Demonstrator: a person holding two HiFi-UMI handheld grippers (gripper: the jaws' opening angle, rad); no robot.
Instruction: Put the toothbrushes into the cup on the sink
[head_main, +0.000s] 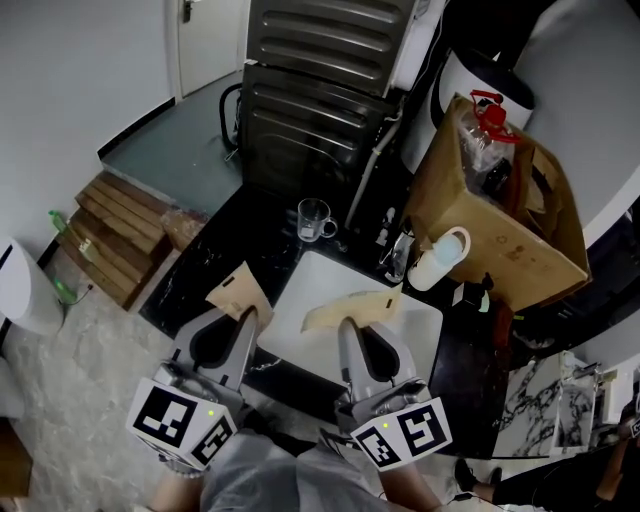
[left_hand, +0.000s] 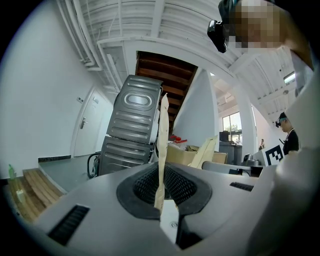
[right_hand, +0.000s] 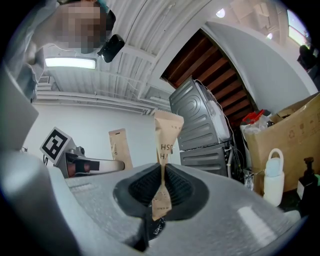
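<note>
The flat tan paper packet in the left gripper shows only its thin edge in the left gripper view, so its face cannot be read there; whether a toothbrush lies inside either packet cannot be told, since the paper is opaque. The dark print on the second tan paper packet is cut off by a fold and only a few letters show. The person's arms run off the bottom of the head view.

The left gripper's jaws are nearly together, pinching the left packet by its lower end between ribbed black pads, the packet standing upright; the right gripper is likewise clamped on the creased lower end of its own packet, which leans over the white rectangular sink basin.

The clear glass cup with a handle stands upright on the black speckled counter, just behind the basin and well apart from both packets. Both gripper bodies are smooth grey plastic; a ribbed grey metal appliance stands behind the counter; a brown cardboard box sits to the right.
</note>
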